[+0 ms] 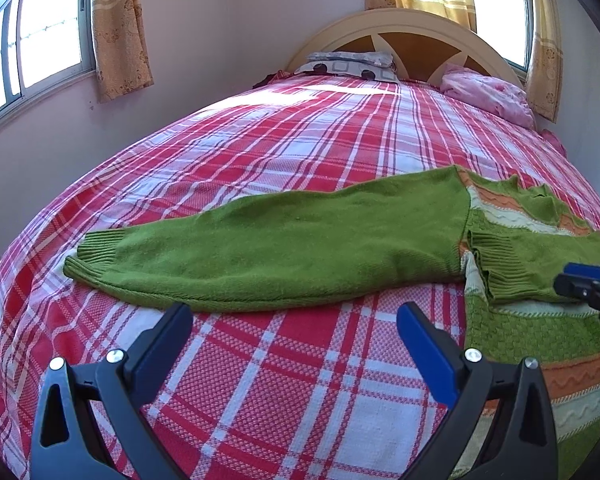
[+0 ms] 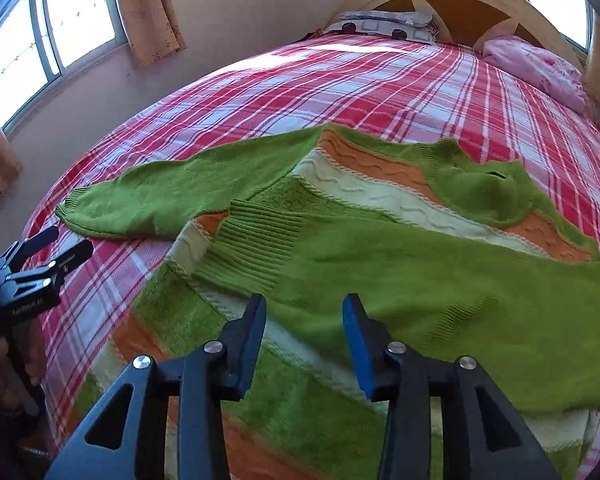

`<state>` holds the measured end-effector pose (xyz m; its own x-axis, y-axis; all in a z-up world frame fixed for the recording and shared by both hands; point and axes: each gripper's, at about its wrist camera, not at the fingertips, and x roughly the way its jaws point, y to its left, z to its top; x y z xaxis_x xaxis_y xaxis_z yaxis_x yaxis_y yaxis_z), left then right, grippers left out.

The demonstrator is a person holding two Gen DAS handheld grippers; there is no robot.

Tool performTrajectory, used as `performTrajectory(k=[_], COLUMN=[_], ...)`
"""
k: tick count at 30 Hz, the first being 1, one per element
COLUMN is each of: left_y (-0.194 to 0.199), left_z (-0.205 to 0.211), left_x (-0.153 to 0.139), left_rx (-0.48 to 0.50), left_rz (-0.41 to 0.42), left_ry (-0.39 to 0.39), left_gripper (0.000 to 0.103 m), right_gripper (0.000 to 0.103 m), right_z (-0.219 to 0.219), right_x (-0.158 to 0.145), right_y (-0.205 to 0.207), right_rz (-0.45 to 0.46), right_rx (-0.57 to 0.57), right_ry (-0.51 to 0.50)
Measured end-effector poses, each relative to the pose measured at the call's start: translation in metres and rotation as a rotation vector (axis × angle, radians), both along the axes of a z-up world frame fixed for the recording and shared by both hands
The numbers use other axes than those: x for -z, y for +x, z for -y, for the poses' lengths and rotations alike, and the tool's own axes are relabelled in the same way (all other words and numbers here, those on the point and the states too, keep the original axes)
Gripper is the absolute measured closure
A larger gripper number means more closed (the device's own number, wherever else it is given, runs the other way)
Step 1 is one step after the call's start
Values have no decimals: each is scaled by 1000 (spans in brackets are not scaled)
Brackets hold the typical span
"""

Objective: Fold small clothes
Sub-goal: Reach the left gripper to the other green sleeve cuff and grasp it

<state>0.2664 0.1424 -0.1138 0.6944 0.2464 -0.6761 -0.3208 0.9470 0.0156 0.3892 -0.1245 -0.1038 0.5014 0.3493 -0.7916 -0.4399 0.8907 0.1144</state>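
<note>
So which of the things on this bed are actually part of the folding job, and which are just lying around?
Part of the job:
- green sweater, one sleeve folded across its body, the other sleeve stretched out
- left claw and right claw, both open, holding nothing

Just lying about:
- patterned pillow
- pink bundle
- plaid bedspread

You have a bed with a red plaid cover, a patterned pillow and pink bundle against its arched headboard, yellow curtains beside windows.
</note>
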Motion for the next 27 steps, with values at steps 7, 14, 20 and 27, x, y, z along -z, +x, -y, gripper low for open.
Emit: performTrajectory(k=[7, 14, 20, 27], left_y=[11, 18, 14, -1], left_z=[13, 31, 24, -19], left_x=[-7, -9, -3, -3], left_rx=[15, 28, 7, -91], left_rz=[-3, -2, -35, -47], left_ry=[-3, 12, 53, 79], left_gripper=[0, 0, 0, 0], right_gripper=[57, 53, 54, 54], right_z=[128, 141, 105, 43], right_x=[-18, 25, 5, 24], right_y=[16, 2, 6, 16], right_rz=[89, -26, 19, -7], right_rx=[363, 306, 233, 144], right_ry=[-84, -123, -160, -255])
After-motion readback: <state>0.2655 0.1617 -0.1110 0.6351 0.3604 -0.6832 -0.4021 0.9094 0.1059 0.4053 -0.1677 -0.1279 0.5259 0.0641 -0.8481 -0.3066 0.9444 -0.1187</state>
